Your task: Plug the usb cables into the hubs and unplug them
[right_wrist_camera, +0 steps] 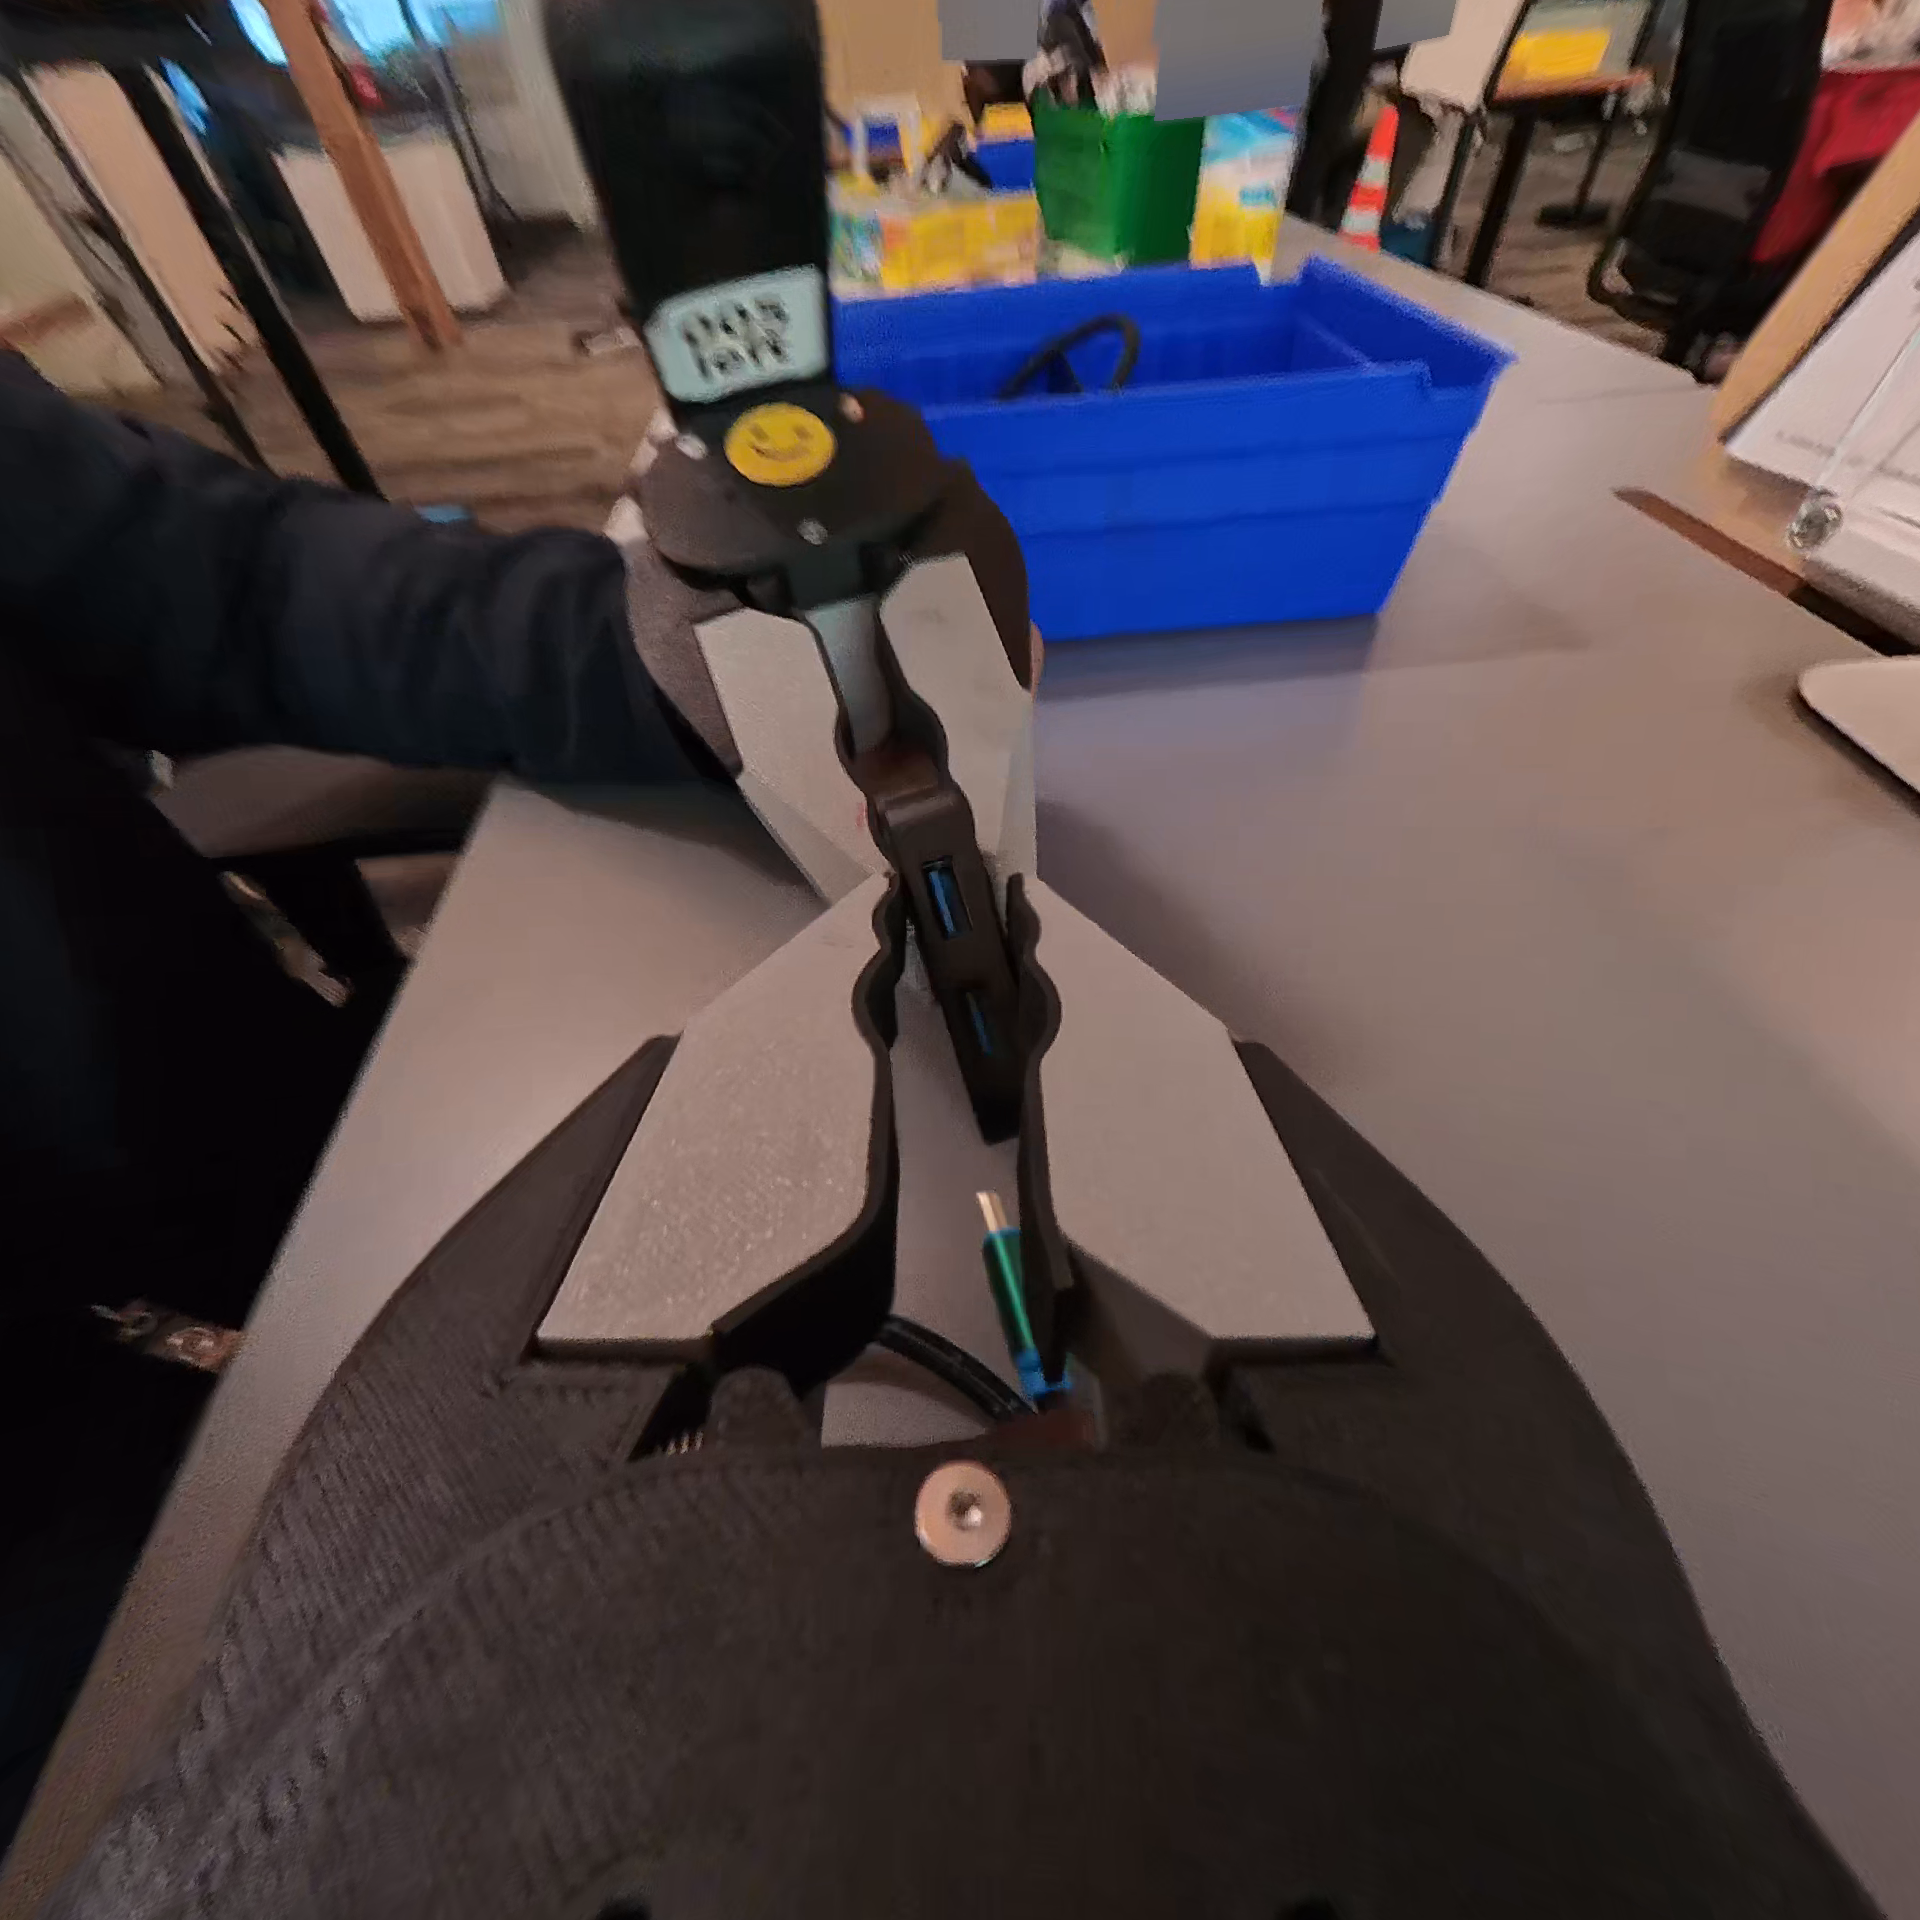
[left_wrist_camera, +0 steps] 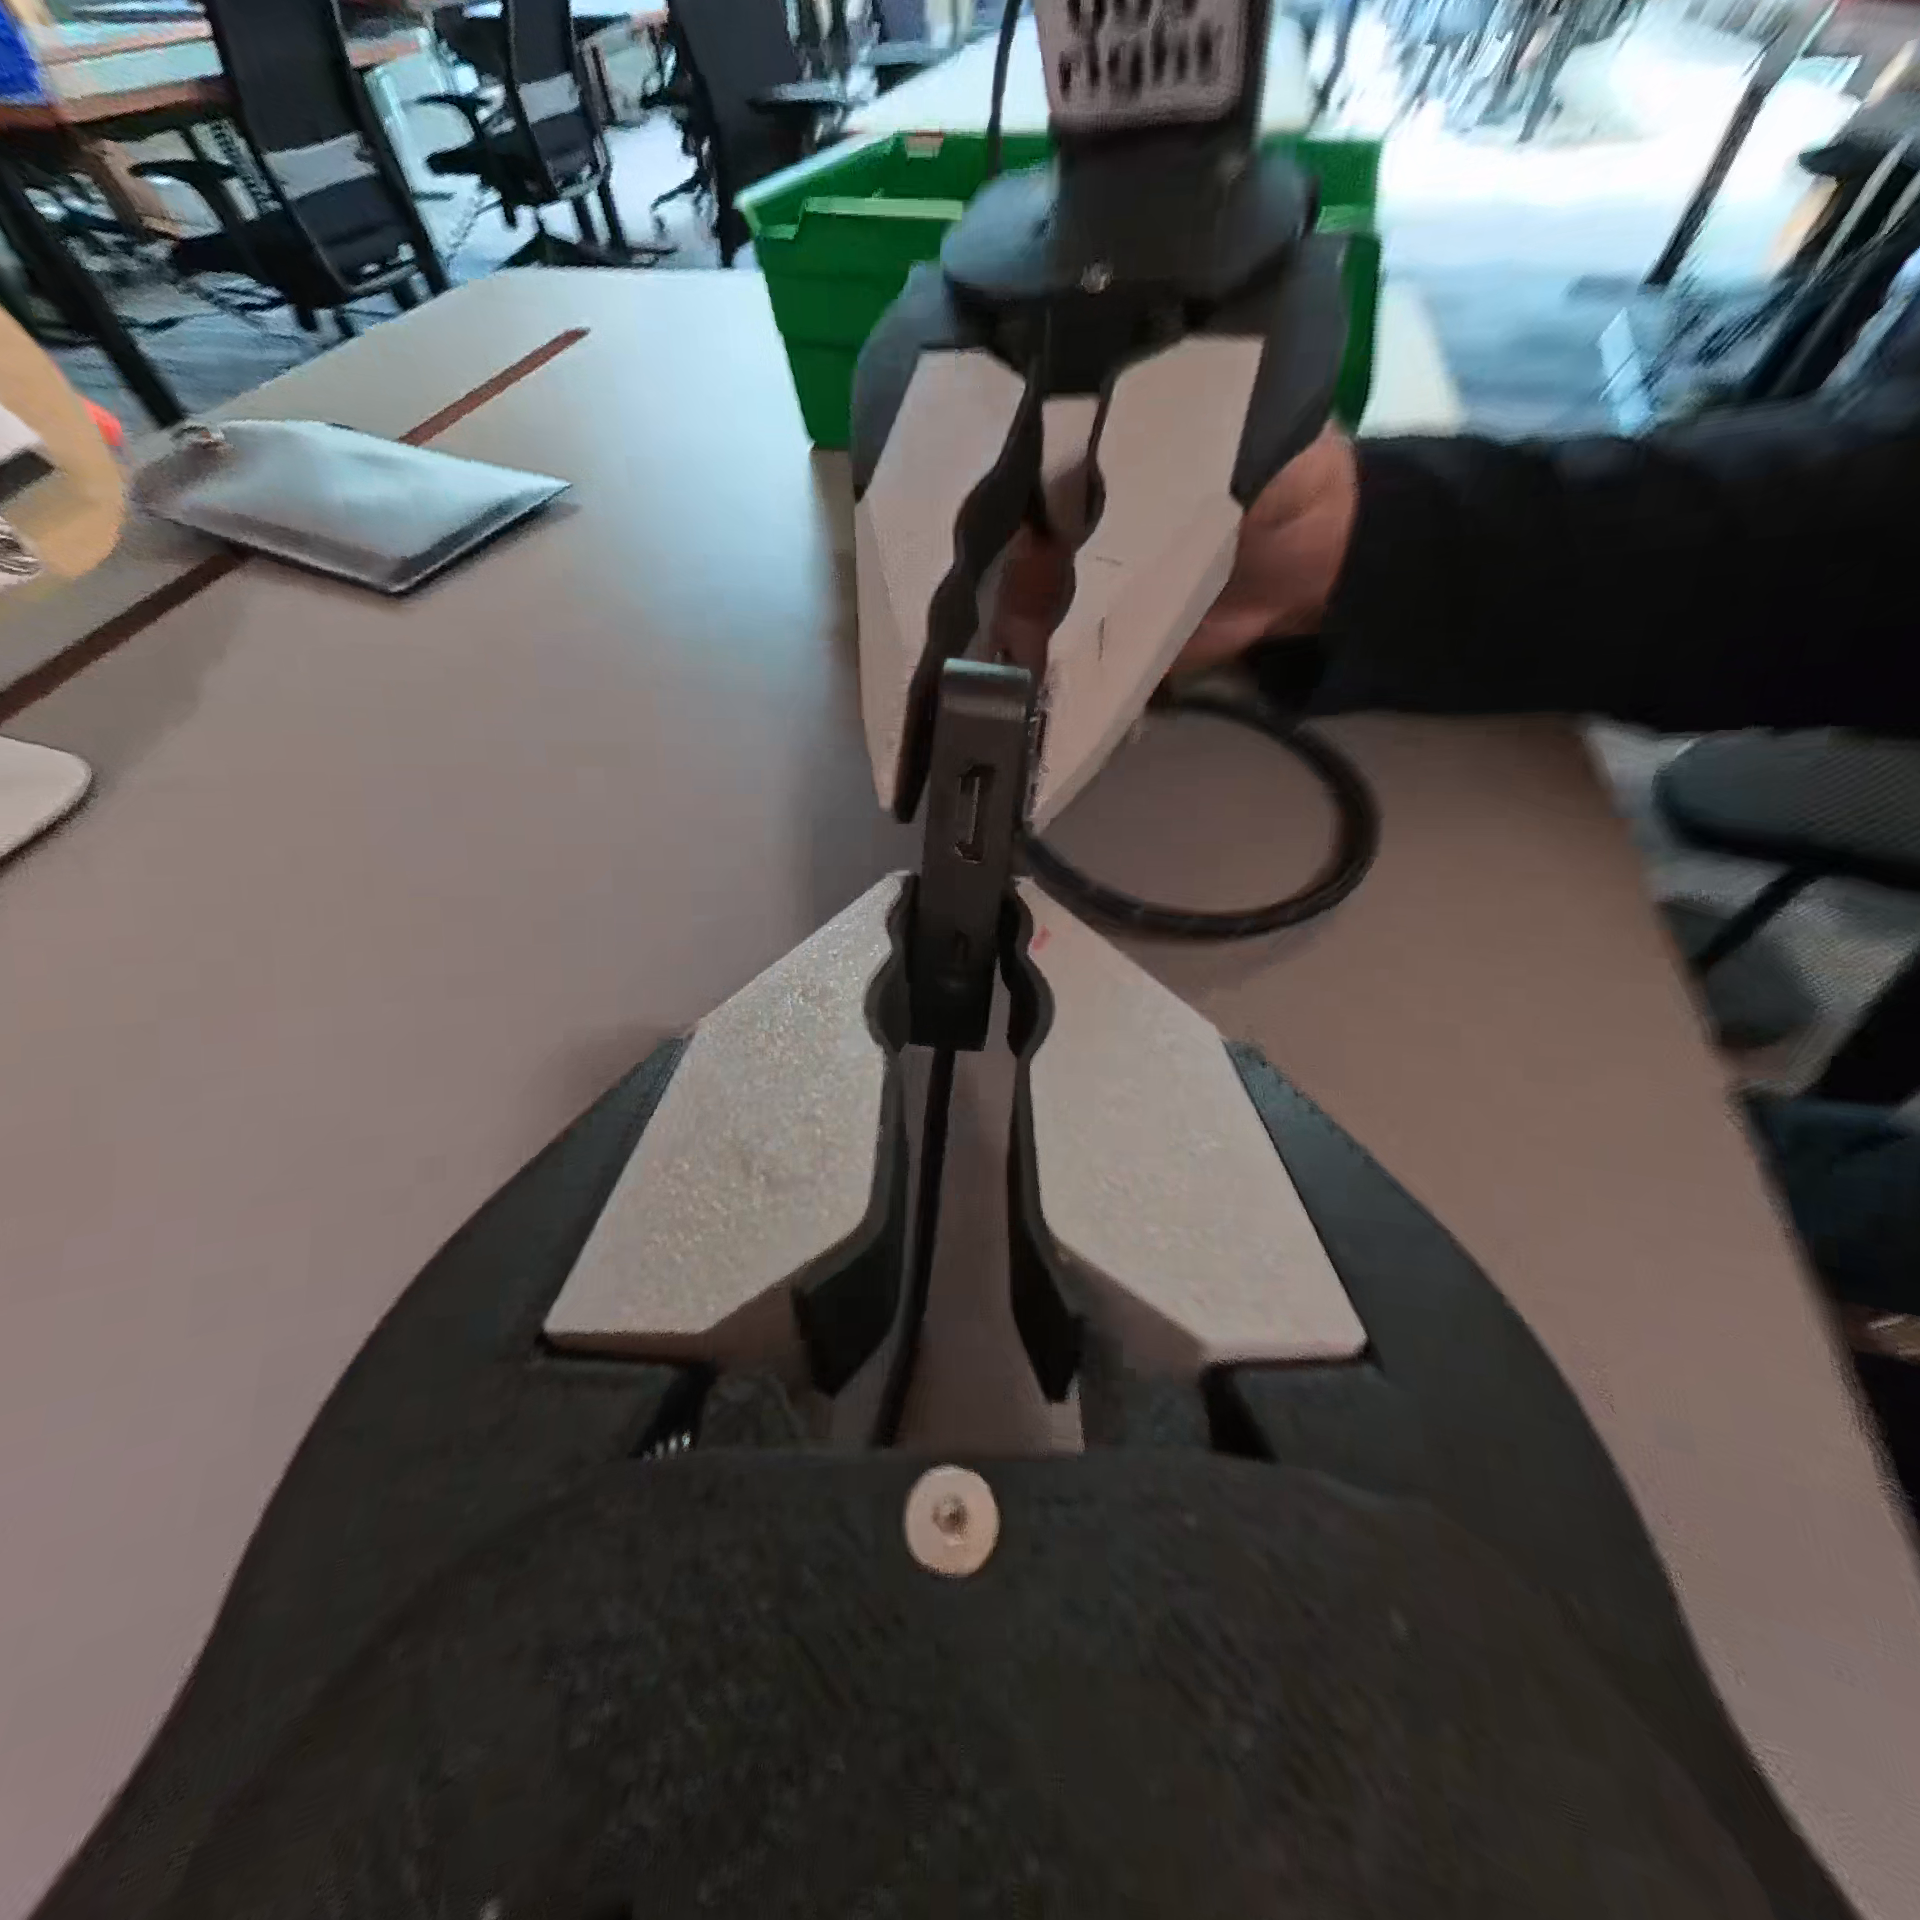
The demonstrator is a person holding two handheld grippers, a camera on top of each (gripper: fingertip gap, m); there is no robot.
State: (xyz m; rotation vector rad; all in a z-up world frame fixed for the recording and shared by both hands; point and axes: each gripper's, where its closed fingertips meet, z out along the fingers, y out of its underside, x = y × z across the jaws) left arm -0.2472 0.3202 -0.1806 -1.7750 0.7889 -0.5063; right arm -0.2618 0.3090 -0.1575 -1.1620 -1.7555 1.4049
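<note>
Both claws are clamping one dark hub (left_wrist_camera: 961, 862) from opposite ends: the left gripper (left_wrist_camera: 954, 966) and right gripper (right_wrist_camera: 956, 966). It is hanging above the table (left_wrist_camera: 416, 935), a black cable (left_wrist_camera: 1247, 894) looping beneath.

You won't get readable text out of either view. Left wrist view: grey label (left_wrist_camera: 1148, 52) on the body of the opposite hand-held gripper, dark characters smeared by blur. Right wrist view: pale blue label (right_wrist_camera: 740, 338) on the other hand-held gripper, characters too blurred to make out; just below it a yellow smiley-face sticker (right_wrist_camera: 779, 445), a sign, no words. Printed sheet (right_wrist_camera: 1829, 416) at the right edge and colourful boxes (right_wrist_camera: 956, 244) behind the blue bin (right_wrist_camera: 1226, 488): print too small and blurred.
</note>
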